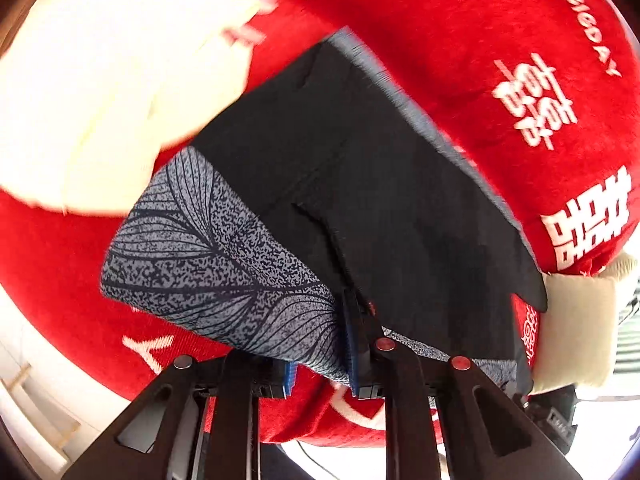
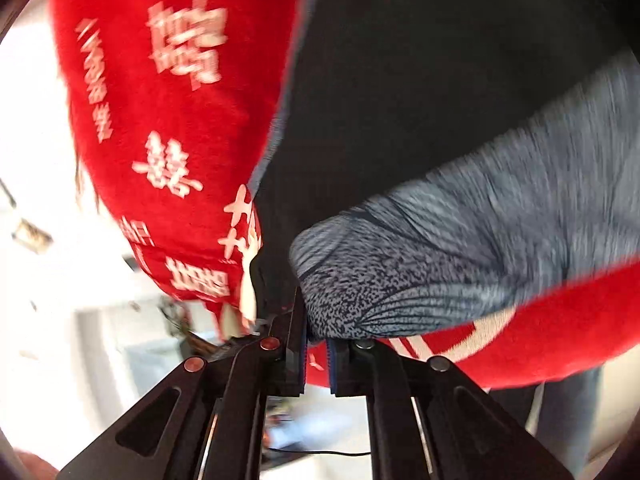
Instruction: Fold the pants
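Note:
The pants (image 1: 360, 184) are black with a grey leaf-print panel (image 1: 208, 256) and lie on a red blanket (image 1: 460, 48). My left gripper (image 1: 320, 364) has its fingers apart, with the grey printed fabric between them near the lower edge. In the right wrist view the pants (image 2: 420, 100) fill the upper right, and the grey printed part (image 2: 420, 280) bulges in front of my right gripper (image 2: 318, 356). Its fingers stand slightly apart with the fabric edge just above the tips. The view is blurred.
The red blanket has white characters (image 1: 532, 104) and covers the surface. A cream-white folded cloth (image 1: 112, 92) lies at the upper left. A beige cushion edge (image 1: 576, 332) shows at the right. White floor and a cable (image 2: 320, 454) lie below the blanket's edge.

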`<action>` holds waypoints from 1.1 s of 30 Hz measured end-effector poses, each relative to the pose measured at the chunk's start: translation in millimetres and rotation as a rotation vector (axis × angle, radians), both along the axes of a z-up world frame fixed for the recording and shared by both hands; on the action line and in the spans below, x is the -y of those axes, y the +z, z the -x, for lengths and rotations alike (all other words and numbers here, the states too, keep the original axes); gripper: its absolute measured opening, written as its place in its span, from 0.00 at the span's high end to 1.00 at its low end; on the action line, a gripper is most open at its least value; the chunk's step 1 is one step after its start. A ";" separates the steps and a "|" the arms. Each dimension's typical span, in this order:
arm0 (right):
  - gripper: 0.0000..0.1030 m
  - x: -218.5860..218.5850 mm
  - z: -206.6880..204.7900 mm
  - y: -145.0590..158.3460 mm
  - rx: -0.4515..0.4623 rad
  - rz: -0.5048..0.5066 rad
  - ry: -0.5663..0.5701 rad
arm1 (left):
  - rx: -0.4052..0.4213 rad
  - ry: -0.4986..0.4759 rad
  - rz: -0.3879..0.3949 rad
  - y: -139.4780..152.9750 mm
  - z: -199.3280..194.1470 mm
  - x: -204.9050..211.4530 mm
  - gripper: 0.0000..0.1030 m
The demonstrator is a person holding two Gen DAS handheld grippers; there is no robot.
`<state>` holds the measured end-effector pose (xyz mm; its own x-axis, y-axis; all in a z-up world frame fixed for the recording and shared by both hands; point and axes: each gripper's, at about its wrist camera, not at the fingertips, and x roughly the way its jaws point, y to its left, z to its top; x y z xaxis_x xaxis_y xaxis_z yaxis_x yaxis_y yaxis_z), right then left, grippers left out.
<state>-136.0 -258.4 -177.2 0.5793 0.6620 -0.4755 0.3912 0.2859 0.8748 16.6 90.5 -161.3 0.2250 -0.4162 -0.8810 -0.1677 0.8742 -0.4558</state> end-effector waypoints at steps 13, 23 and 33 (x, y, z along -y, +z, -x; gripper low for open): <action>0.92 39.3 -137.5 87.3 0.131 0.277 0.183 | 0.118 -0.080 -0.041 57.6 -120.4 34.8 0.80; 0.92 51.1 -255.9 33.8 0.028 0.384 0.175 | 0.133 -0.062 -0.119 -10.4 -224.9 57.3 0.80; 0.90 50.6 -305.9 -25.8 -0.091 0.495 0.229 | 0.127 -0.079 -0.253 -52.3 -261.0 79.0 0.56</action>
